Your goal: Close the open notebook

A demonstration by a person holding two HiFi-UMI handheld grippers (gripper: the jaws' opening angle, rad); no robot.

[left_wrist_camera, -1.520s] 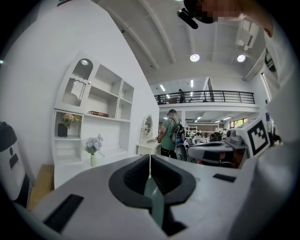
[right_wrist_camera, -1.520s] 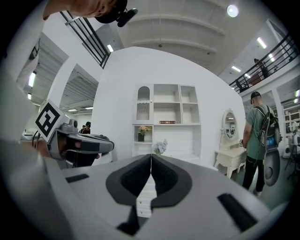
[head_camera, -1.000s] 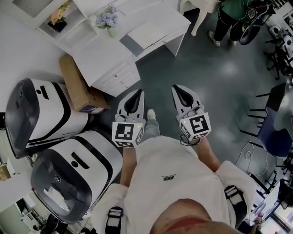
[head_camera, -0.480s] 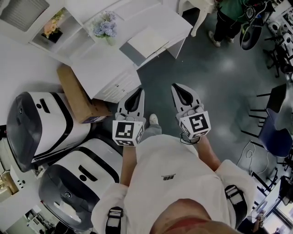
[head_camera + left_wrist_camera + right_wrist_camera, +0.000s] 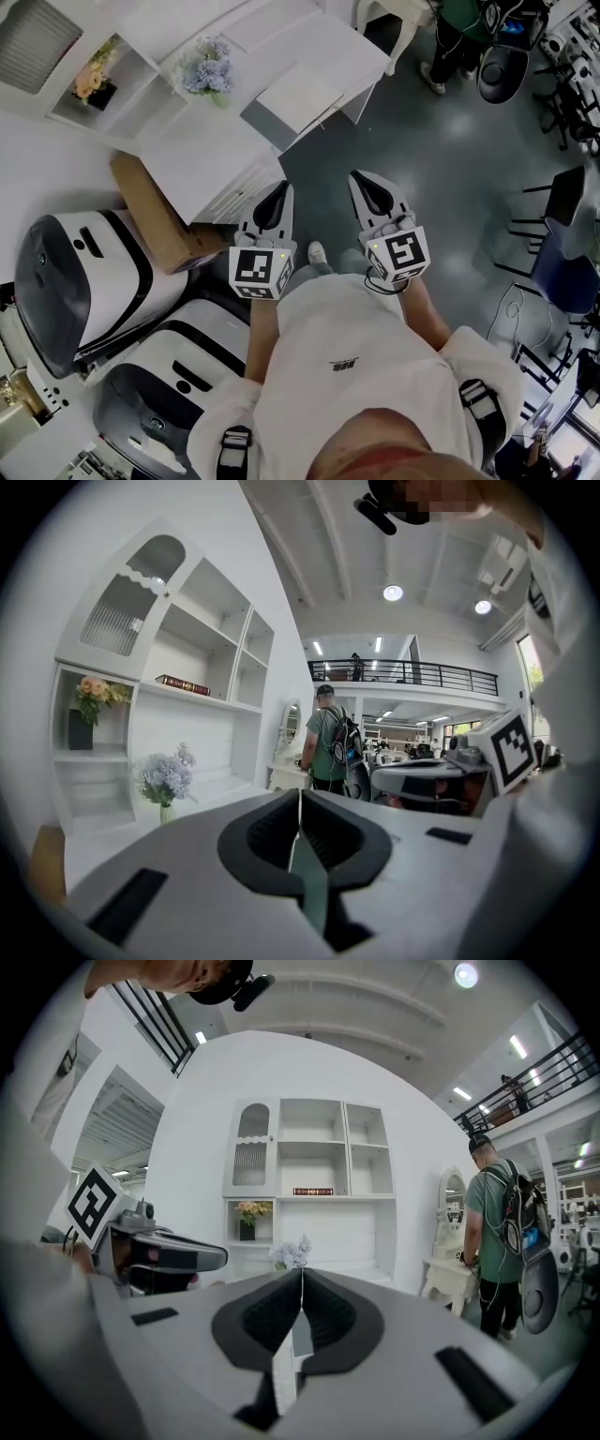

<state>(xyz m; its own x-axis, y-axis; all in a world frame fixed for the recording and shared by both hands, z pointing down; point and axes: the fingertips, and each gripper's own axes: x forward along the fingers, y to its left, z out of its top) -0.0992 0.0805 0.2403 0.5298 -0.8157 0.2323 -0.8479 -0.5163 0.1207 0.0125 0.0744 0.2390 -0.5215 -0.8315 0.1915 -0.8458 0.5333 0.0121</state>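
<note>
An open notebook [image 5: 298, 97] lies on the white desk [image 5: 225, 150] ahead of me in the head view, showing a white page with a grey strip at its left. My left gripper [image 5: 283, 188] and right gripper [image 5: 361, 178] are held side by side in front of my chest, well short of the desk, above the dark floor. Both are shut with nothing between the jaws. In the left gripper view the left gripper [image 5: 300, 795] points into the room. In the right gripper view the right gripper [image 5: 302, 1273] faces the white shelf unit [image 5: 309, 1194]. Neither gripper view shows the notebook.
A vase of pale blue flowers [image 5: 208, 70] stands on the desk left of the notebook. A cardboard box [image 5: 155, 214] leans beside the desk, with two white-and-black machines [image 5: 84, 286] at my left. A person in green [image 5: 461, 33] stands at the back right, near chairs [image 5: 561, 246].
The desk, box and machines have slid lower and slightly right in the head view as I come nearer. Both grippers keep their pose and stay shut.
</note>
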